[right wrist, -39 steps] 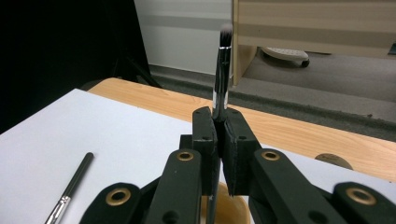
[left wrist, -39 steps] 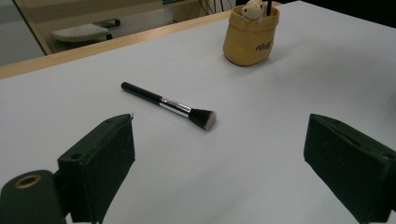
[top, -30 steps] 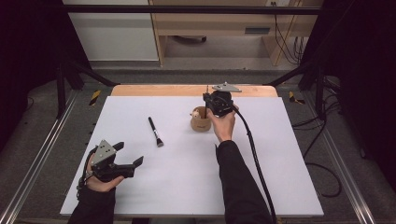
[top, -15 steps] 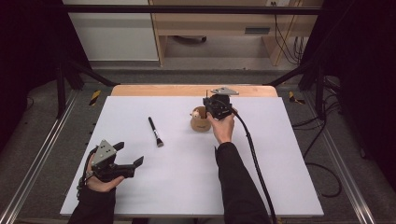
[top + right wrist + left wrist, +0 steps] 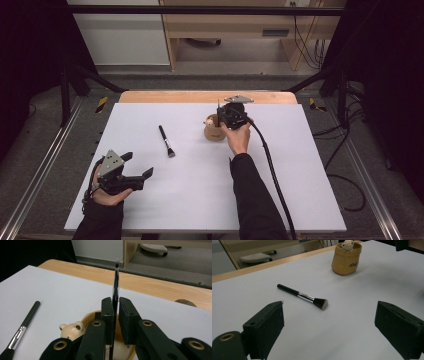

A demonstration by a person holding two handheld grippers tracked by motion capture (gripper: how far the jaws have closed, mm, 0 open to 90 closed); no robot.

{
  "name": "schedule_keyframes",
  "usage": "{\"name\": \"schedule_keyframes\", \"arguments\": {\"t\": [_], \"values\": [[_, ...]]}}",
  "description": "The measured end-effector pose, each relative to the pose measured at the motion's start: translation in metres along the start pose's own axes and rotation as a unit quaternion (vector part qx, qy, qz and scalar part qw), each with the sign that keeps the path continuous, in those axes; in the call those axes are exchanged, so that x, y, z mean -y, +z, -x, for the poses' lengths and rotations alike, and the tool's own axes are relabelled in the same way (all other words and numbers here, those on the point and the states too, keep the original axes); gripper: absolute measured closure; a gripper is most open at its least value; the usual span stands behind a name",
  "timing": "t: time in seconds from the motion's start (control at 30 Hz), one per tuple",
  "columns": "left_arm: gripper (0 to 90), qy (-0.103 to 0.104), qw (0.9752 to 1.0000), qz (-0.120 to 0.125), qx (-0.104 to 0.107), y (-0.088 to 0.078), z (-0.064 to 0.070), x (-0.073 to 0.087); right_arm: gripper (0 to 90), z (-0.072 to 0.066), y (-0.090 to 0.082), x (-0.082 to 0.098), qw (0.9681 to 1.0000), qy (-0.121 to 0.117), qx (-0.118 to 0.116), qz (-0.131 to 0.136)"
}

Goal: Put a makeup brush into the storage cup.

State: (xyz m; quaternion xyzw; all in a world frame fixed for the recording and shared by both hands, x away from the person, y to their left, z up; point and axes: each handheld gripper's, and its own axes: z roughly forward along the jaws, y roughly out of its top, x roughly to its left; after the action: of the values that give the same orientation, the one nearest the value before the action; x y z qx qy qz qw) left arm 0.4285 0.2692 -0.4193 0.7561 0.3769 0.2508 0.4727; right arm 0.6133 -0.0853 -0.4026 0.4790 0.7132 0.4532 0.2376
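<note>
High view: our right tongs (image 5: 220, 111) hold a thin black stick (image 5: 218, 106) upright over the tan pot (image 5: 214, 131) on the counter (image 5: 200, 190); left tongs (image 5: 137, 170) gape wide, holding nothing | Left gripper view: a makeup brush (image 5: 303, 296) lies flat before the pot (image 5: 345, 258) | Right gripper view: the right tongs (image 5: 115, 315), their jaws just easing apart, hold the stick (image 5: 115, 285) between them above the pot (image 5: 91, 317).
</note>
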Motion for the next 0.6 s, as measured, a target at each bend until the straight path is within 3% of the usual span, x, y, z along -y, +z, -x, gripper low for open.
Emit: {"name": "schedule_keyframes", "arguments": {"t": [0.23,0.6], "values": [[8.1,0.001,1.0,-0.001,-0.001,0.001,0.001,0.0,75.4,0.007,-0.011,0.005,0.9999,0.009,-0.005,-0.003],[8.1,-0.001,1.0,-0.003,0.0,0.001,0.002,0.0,48.6,0.006,-0.055,0.004,0.9978,0.001,-0.064,0.014]]}}
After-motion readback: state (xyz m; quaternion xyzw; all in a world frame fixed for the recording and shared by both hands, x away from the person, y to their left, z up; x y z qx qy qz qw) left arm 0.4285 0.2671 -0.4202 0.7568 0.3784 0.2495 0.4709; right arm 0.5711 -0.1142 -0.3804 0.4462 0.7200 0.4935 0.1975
